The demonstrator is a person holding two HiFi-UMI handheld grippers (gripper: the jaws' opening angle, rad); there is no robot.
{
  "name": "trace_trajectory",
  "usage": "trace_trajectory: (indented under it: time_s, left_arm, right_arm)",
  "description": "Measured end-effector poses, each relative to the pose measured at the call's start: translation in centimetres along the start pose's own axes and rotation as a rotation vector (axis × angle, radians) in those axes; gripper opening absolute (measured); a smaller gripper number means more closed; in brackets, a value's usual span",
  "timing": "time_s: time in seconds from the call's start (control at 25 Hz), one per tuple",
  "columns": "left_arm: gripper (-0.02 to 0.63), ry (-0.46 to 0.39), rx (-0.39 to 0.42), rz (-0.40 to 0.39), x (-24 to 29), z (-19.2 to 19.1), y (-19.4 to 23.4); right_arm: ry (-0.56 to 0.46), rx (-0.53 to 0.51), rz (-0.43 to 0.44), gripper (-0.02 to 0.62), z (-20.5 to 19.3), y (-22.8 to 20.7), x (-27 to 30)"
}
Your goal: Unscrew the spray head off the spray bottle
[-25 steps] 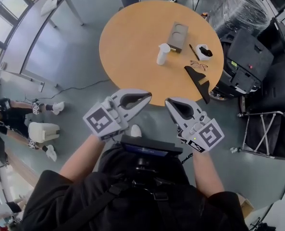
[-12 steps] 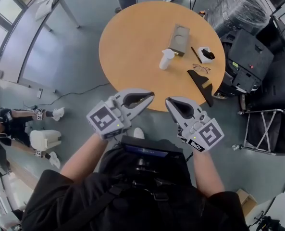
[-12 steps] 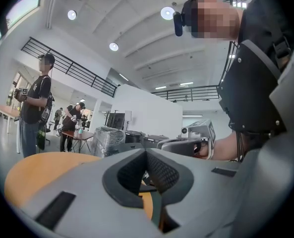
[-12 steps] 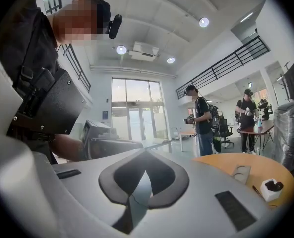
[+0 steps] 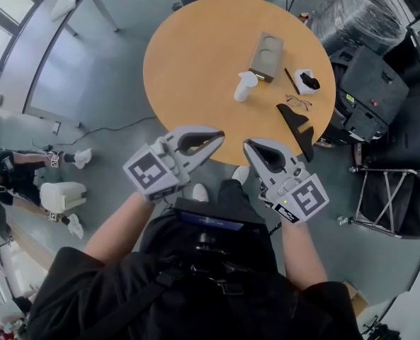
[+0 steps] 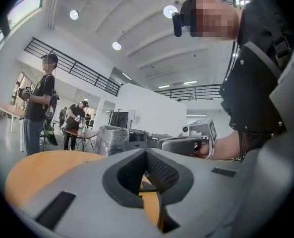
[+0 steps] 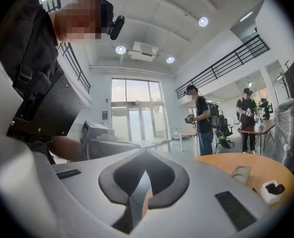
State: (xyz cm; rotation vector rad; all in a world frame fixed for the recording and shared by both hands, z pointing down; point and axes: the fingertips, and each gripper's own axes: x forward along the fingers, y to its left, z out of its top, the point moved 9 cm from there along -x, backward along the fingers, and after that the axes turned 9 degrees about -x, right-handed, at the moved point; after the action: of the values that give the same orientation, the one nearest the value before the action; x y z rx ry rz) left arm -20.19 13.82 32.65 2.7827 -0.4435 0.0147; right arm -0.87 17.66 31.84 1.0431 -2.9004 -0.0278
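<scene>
Still empty: left gripper (image 5: 221, 135) and right gripper (image 5: 247, 146), jaws together, now closer over the table (image 5: 188, 55) edge, well short of the spray bottle (image 5: 244, 86)

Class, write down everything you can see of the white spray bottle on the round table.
The spray bottle is small, white, seemingly plastic, with its spray head still on top. It stands upright on the round wooden table, close beside a grey cardboard tray; nothing holds it.
</scene>
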Motion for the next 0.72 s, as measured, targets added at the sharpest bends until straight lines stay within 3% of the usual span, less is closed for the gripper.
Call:
trace_trajectory:
  time_s: [0.28,0.72]
  left_arm:
    - [0.005,-0.018,0.022,0.039,6.1,1.4,2.8]
    - [0.005,-0.023,0.040,0.174,16.5,2.8,8.0]
  right_arm:
    - [-0.019,-0.012,0.052,0.006,-0.5,-7.6,0.3]
    - [-0.042,0.010,0.175,0.008,-2.0,-20.8,1.0]
